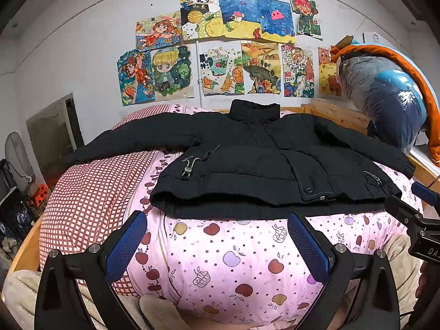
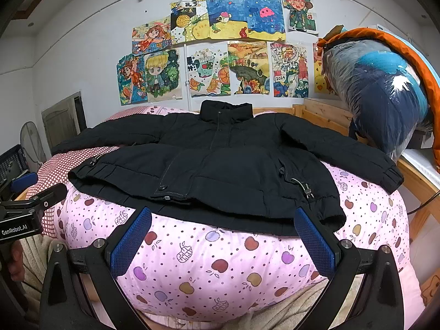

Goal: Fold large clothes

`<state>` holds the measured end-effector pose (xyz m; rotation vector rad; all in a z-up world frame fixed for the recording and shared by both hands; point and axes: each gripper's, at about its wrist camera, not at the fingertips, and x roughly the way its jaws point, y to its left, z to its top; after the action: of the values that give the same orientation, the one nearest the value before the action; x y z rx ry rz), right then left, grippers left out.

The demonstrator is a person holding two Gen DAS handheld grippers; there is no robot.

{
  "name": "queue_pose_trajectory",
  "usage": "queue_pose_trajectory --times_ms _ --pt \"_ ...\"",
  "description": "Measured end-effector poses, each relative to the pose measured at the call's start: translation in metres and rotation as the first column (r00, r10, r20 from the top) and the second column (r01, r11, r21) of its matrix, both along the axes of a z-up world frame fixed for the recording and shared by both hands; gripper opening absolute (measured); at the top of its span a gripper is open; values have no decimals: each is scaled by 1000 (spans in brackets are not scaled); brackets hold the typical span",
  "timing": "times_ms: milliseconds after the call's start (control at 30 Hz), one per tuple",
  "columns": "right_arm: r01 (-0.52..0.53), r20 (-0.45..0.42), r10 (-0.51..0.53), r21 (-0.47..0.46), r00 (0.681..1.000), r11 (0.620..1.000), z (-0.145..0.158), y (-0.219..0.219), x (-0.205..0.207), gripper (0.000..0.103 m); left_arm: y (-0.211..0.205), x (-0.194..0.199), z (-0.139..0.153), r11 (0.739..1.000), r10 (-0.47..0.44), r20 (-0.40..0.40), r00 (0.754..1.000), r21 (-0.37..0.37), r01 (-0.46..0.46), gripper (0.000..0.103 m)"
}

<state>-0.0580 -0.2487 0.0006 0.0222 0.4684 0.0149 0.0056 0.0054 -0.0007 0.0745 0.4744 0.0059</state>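
A black padded jacket [image 1: 247, 162] lies spread flat, front up, on the pink apple-print quilt [image 1: 233, 261], collar toward the wall and both sleeves stretched out sideways. It also shows in the right wrist view [image 2: 220, 165]. My left gripper [image 1: 217, 244] is open and empty, just short of the jacket's hem, toward its left half. My right gripper [image 2: 222, 244] is open and empty, just short of the hem, toward its right half. The right gripper's body shows at the right edge of the left wrist view [image 1: 420, 220]. The left gripper's body shows at the left edge of the right wrist view [image 2: 30, 211].
A red checked pillow [image 1: 90, 200] lies left of the quilt. A plastic-wrapped bundle with an orange cover [image 1: 390, 90] stands on the wooden bed frame [image 1: 338, 115] at the right. Drawings [image 1: 225, 49] cover the back wall. A fan [image 1: 19, 156] and crates stand at the left.
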Motion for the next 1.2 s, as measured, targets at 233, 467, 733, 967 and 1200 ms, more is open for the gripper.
queue_pose_trajectory --times_ms 233,467,733,967,1200 --pt "14 -22 -15 -8 1000 1000 -3 0 2 102 1 2 -7 1000 -8 -17 1000 -10 8 103" --pt "135 -163 -155 -126 974 983 -12 0 22 102 3 26 -5 996 57 -70 996 66 -52 103" --pt "154 -134 -188 -234 973 960 0 -8 21 102 6 55 12 999 0 -94 996 39 4 103" --pt "184 -87 -212 -252 973 950 12 -31 43 102 -13 97 32 994 -81 -146 986 60 90 103" --pt "300 -61 -310 -133 949 945 9 -98 77 102 -71 150 47 944 -224 -223 949 193 268 103"
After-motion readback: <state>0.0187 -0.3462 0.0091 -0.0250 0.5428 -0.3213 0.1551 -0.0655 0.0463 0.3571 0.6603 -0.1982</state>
